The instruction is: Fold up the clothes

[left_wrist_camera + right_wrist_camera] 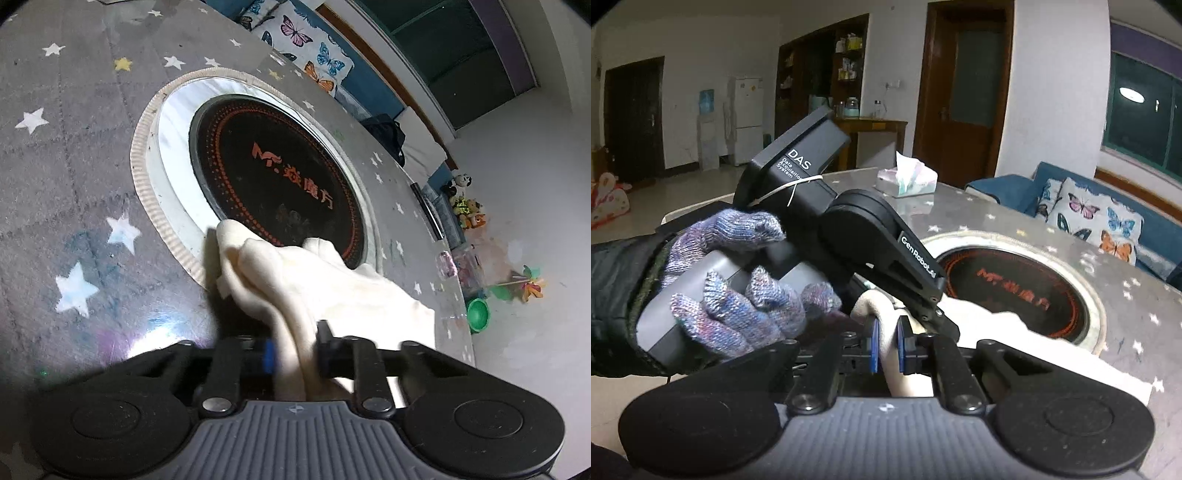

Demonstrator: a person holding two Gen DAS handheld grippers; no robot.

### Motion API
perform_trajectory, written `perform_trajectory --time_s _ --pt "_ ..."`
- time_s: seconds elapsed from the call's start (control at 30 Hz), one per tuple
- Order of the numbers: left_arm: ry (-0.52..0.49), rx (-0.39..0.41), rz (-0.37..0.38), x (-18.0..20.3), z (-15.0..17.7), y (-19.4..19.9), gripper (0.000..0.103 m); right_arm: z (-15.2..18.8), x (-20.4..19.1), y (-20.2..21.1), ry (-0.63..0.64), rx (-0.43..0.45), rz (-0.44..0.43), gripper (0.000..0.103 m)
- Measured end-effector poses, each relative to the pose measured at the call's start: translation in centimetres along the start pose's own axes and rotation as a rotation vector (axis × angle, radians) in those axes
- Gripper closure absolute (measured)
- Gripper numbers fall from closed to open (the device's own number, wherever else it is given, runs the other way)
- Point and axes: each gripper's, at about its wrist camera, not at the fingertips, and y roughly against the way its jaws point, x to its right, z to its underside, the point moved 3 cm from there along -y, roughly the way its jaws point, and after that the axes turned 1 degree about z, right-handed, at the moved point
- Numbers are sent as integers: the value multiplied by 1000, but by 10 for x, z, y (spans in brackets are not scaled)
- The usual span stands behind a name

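Left gripper (295,350) clamped on a bunched fold of cream cloth (332,284), jaws narrowed onto the fabric, blue pad (269,355) showing on one side. Tilted steeply over the table (74,166), looking down along the fingers. Cloth spilling forward from the grip onto the near rim of the round black hotplate (273,177) set in the table's middle, and spreading right across the star-printed grey cover.

Right gripper (888,345) likewise closed on a roll of the same cream cloth (990,328), blue pads (874,343) pressing it from both sides. Held low near the table edge, pointed across toward the left gripper (923,291), which sits just ahead, angled down into the fabric. Gloved hand (746,280) in mottled blue-purple knit wrapped around that gripper's grey handle, thumb on top, fingers curled beneath, dark sleeve (617,288) behind.

Printed in white on the left unit's black body: "DAS", then "Data Acquisition System" in small type; along its arm, "GenRobot.AI". On the hotplate, an orange "M" logo followed by Chinese characters, too small to read with confidence. Tissue box (908,181) on the far side of the table.
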Motion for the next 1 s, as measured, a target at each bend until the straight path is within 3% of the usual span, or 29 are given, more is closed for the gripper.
perform_trajectory --time_s 0.17,0.37,0.5,0.6,0.63,0.73,1.0 --pt "-8 9 -9 -1 0 1 85 11 21 17 -85 -2 4 91" --pt "-16 21 -15 0 1 1 85 34 89 27 -208 -48 214 90" --pt "-28 27 -23 1 2 1 85 54 133 25 -326 -85 302 89" --pt "-31 28 -25 1 1 1 85 64 156 28 -414 -68 318 89" --pt "-32 29 -27 1 1 1 85 65 161 30 -442 -54 317 88" --pt "-37 30 -30 1 1 1 85 66 174 36 -481 -22 359 69" --pt "-62 35 -39 6 1 1 85 80 203 21 -569 -38 435 57"
